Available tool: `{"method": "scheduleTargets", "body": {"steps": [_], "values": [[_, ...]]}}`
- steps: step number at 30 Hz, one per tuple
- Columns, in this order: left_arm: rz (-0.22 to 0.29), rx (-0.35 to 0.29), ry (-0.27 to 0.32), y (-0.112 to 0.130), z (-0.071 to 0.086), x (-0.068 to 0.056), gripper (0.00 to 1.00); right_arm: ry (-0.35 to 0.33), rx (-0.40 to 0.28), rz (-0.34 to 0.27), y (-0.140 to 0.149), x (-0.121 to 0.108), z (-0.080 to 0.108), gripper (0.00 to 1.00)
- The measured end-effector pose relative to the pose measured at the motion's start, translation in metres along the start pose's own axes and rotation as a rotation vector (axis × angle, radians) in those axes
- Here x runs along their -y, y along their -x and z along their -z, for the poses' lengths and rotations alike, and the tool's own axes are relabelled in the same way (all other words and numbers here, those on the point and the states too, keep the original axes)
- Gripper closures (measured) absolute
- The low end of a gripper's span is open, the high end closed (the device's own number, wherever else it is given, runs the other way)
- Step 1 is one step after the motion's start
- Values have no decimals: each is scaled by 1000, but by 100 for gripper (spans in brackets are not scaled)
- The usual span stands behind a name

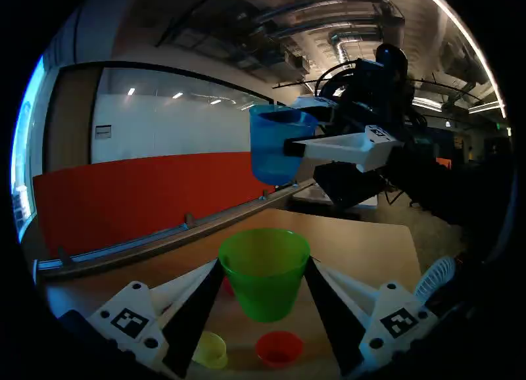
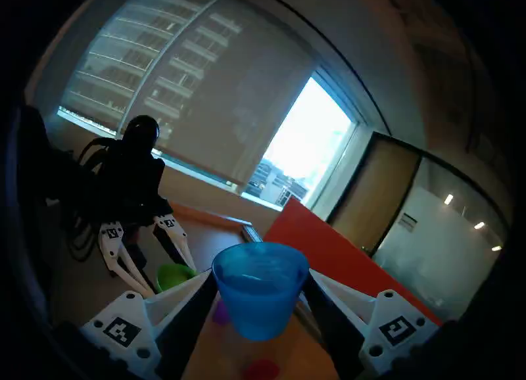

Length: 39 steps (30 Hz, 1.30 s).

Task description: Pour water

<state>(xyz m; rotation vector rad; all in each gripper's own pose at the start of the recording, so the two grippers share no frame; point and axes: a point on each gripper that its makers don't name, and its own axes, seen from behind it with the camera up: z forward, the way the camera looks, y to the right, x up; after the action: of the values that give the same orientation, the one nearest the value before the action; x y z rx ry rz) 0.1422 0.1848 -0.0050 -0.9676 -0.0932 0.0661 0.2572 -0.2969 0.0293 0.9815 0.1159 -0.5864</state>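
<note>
Pre-pour step, nothing tipped yet: pinching the green cup (image 1: 265, 288) upright in the left tool (image 1: 264, 265) above the table (image 1: 355, 238), pinching the blue cup (image 2: 260, 301) upright in the right tool (image 2: 261, 278), higher and apart. Next, likely: bring blue rim over green, then tilt gently.

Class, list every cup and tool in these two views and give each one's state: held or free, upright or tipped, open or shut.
left tool: shut on the green cup.
right tool: shut on the blue cup.
green cup: held, upright.
blue cup: held, upright, lifted.
yellow cup: free, upright on the table.
red cup: free, upright on the table.
</note>
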Motion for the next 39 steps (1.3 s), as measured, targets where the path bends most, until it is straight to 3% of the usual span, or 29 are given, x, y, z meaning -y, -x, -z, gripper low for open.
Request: {"method": "scheduleTargets", "body": {"steps": [14, 39], "values": [[14, -24, 2, -4, 2, 2, 14, 5, 34, 196, -9, -4, -22, 10], [4, -23, 12, -7, -2, -1, 14, 50, 88, 453, -6, -21, -38, 10]]}}
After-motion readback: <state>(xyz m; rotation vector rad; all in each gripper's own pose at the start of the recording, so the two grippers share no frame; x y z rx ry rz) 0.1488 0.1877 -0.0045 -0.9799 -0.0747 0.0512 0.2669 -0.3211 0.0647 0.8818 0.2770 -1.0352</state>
